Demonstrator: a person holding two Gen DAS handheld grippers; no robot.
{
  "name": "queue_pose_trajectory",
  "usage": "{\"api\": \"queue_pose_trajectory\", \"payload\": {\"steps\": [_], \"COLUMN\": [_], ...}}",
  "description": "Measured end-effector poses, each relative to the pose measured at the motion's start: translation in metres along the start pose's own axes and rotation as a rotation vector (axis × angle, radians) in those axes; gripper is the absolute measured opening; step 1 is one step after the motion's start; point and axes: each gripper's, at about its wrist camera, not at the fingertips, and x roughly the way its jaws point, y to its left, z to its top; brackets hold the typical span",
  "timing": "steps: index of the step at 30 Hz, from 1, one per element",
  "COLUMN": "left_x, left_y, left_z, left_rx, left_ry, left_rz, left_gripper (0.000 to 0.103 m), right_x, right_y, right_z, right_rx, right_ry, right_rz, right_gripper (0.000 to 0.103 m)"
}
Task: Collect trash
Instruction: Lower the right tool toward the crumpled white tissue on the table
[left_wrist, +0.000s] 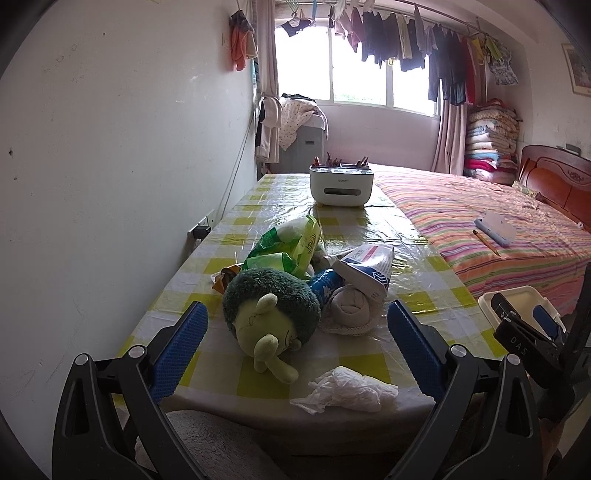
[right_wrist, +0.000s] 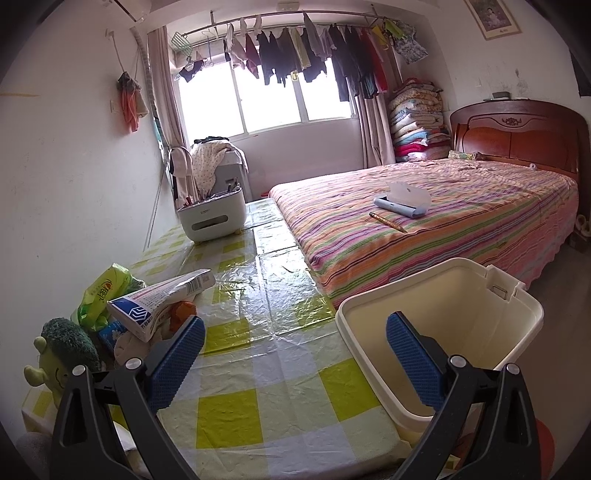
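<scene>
Bed: far right, striped cover, wooden headboard at the far end; pencil and small blue case lying on top.
Table: left of the bed and against it, under a yellow-and-white checked plastic cloth, running from near to far along the left wall.
Bin: cream, open-topped, nothing visible inside, standing at the near right corner of the table, just beside the bed edge.
Organizer: white box at the far end of the table, pens standing in its top.
Pile: middle of the table toward the left; green plastic bag farthest, white carton leaning across the heap, blue packet under it, rolled cloth on the right side.
Plush toy: green-haired doll lying on the near side of the pile, touching it.
Crumpled tissue: white, alone at the near table edge, apart from the pile, just right of the toy's feet.
Left gripper: spread wide, nothing held, over the near edge with toy and tissue between the blue pads.
Right gripper: spread wide, nothing held, one finger over the bin's mouth, the other over the table.
</scene>
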Motion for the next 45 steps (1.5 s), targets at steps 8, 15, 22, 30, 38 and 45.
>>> {"api": "queue_pose_trajectory", "payload": {"steps": [8,15,22,30,38,45], "left_x": [0.002,0.002,0.004,0.006,0.007,0.013], "left_y": [0.002,0.014,0.029,0.05,0.064,0.064], "left_z": [-0.002,-0.003,-0.006,-0.01,-0.013,-0.012], "left_rx": [0.005,-0.012,-0.043,-0.08,-0.113,-0.112], "left_ry": [0.006,0.015,0.028,0.044,0.064,0.078], "left_rz": [0.011,0.032,0.044,0.087,0.086,0.089], "left_gripper": [0.096,0.096,0.096,0.096,0.096,0.096], "right_x": [-0.002,-0.003,-0.007,-0.013,-0.019,-0.02], "right_y": [0.001,0.001,0.008,0.017,0.05,0.058], "right_z": [0.0,0.0,-0.001,-0.004,-0.015,-0.019], "right_rx": [-0.009,-0.006,-0.033,-0.076,-0.214,-0.246], "right_ry": [-0.009,-0.014,-0.028,-0.038,-0.023,-0.021], "right_rz": [0.01,0.04,0.099,0.235,0.362,0.355], "right_gripper": [0.096,0.096,0.096,0.096,0.096,0.096]}}
